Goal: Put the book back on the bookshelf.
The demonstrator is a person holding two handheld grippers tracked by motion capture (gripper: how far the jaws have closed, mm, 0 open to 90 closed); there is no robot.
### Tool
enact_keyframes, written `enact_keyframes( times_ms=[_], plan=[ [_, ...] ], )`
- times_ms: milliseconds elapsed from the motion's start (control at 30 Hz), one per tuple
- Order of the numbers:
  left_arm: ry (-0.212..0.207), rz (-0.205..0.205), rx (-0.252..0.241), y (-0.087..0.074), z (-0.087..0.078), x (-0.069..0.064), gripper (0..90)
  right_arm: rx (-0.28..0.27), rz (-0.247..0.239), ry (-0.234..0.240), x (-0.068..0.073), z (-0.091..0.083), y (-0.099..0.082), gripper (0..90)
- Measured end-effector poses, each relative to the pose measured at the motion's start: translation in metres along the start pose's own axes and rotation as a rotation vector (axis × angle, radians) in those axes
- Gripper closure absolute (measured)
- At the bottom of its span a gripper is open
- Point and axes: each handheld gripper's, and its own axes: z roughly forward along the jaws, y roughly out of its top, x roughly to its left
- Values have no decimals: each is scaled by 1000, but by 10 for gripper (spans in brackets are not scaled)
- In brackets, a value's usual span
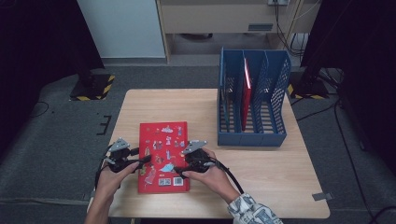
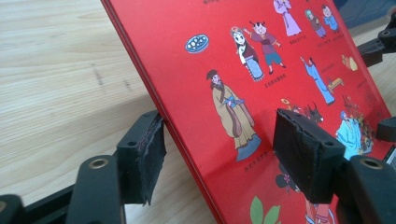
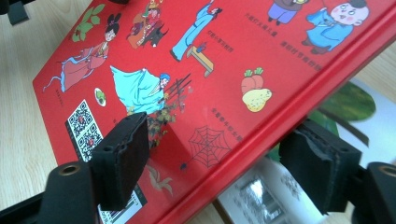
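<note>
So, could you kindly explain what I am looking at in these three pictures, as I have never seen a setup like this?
Gladly. There is no robot here: a person holds a hand tool with two black fingers in each hand, the left gripper and the right gripper. The high view looks down on the wooden table from above. The other two pictures come from small cameras riding on each tool, looking along its fingers. On the table lie a red picture book and a blue file rack with a second red book standing in it. Each tool's fingers straddle one side edge of the picture book, one above the cover and one below, apparently not yet clamped.
</note>
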Motion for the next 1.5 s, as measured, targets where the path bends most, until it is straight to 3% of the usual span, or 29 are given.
enact_keyframes(
  times_ms=[400,833,1133,1333,1500],
  plan=[
    [38,-2,-22,6,-15,8,392,-7,2,-6,1,7,23,335],
    [60,16,-42,24,-28,11,425,-23,-9,-32,-2,-1,56,411],
    [132,48,-29,34,-36,16,434,-30,-20,-58,-3,6,80,441],
    [134,9,-45,34,-41,26,432,-31,-28,-49,-4,11,96,444],
    [143,6,-48,36,-45,30,443,-58,-34,-57,-3,11,108,464]
  ],
)
